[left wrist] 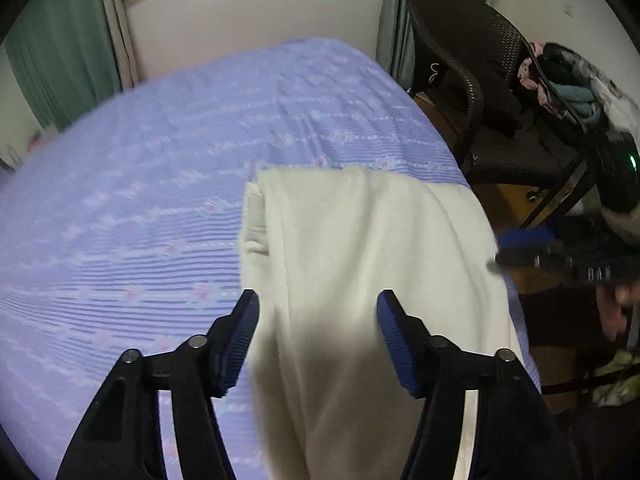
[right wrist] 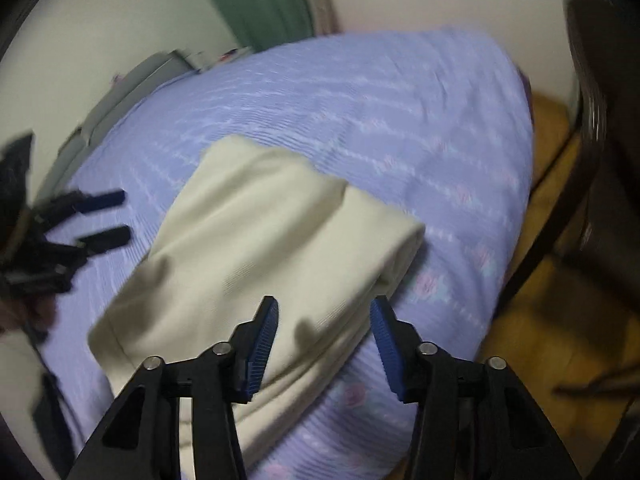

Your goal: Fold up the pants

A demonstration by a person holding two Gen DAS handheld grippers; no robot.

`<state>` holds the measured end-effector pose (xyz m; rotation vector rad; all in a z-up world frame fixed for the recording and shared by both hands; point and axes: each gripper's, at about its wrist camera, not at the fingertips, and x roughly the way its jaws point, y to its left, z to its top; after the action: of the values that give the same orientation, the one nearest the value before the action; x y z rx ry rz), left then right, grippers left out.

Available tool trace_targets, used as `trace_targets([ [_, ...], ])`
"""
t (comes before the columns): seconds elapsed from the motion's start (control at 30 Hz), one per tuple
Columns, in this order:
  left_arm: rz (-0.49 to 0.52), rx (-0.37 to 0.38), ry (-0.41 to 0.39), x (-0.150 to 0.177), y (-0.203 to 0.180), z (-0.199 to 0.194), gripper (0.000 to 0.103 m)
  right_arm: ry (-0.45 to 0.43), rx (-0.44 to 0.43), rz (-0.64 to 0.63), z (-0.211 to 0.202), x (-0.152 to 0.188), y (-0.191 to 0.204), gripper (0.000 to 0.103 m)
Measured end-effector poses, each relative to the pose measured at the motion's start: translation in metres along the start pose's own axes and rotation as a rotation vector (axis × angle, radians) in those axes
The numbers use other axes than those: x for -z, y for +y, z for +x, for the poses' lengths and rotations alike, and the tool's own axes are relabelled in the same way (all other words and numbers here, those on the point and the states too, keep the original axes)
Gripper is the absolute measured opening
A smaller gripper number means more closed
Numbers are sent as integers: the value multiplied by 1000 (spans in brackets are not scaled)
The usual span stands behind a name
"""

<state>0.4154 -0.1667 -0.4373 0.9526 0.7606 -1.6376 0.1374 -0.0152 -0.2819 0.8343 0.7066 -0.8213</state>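
Observation:
Cream pants (left wrist: 352, 264) lie folded in layers on a lilac patterned bedspread (left wrist: 140, 184), near the bed's right edge. My left gripper (left wrist: 318, 300) is open above them, its jaws wide apart and holding nothing. In the right wrist view the pants (right wrist: 256, 236) form a folded slab on the bedspread (right wrist: 400, 120). My right gripper (right wrist: 324, 308) is open above their near corner and is empty. The left gripper (right wrist: 104, 218) shows at the left edge there, open, and the right gripper's blue fingers (left wrist: 524, 240) show at the right of the left wrist view.
A dark wicker chair (left wrist: 472, 64) stands to the right of the bed, with clothes (left wrist: 568, 80) piled beyond it. Wooden floor (right wrist: 552, 280) lies past the bed's right edge. Green curtains (left wrist: 60, 52) and a white wall (left wrist: 248, 12) are behind the bed.

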Motion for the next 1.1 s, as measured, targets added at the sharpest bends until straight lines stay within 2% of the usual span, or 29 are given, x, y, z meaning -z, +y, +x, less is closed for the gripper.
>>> trace_targets([
  [0.1,-23,42,51,1,8,17,60,69,-40,77,21,4,0,31],
  [0.2,-28,65,78,1,11,24,58,64,-27,149,25,7,-4,30],
  [0.23,-31,72,81,2,10,24,55,60,-5,160,24,8,-5,26],
  [0.33,-13,73,84,7,7,23,49,50,17,211,17,14,-12,25],
  [0.4,0,70,86,9,5,25,44,77,-18,238,25,19,-14,25],
  [0.47,12,59,81,12,4,25,35,62,-24,227,29,19,-12,20],
  [0.5,19,47,76,14,4,24,33,53,-19,206,30,19,-10,9],
  [0.63,18,32,58,24,9,15,19,25,9,159,13,28,-9,6],
  [0.77,8,7,78,48,13,14,17,51,47,144,5,37,-15,2],
  [0.87,-29,13,62,53,18,5,17,62,35,138,8,37,-14,3],
  [0.97,-51,16,34,57,18,-18,17,7,23,126,-7,30,-5,10],
  [1.03,-63,22,20,63,14,-34,19,-16,5,124,-19,35,4,45],
  [1.1,-59,26,12,69,7,-47,23,-10,-52,155,-27,47,14,51],
])
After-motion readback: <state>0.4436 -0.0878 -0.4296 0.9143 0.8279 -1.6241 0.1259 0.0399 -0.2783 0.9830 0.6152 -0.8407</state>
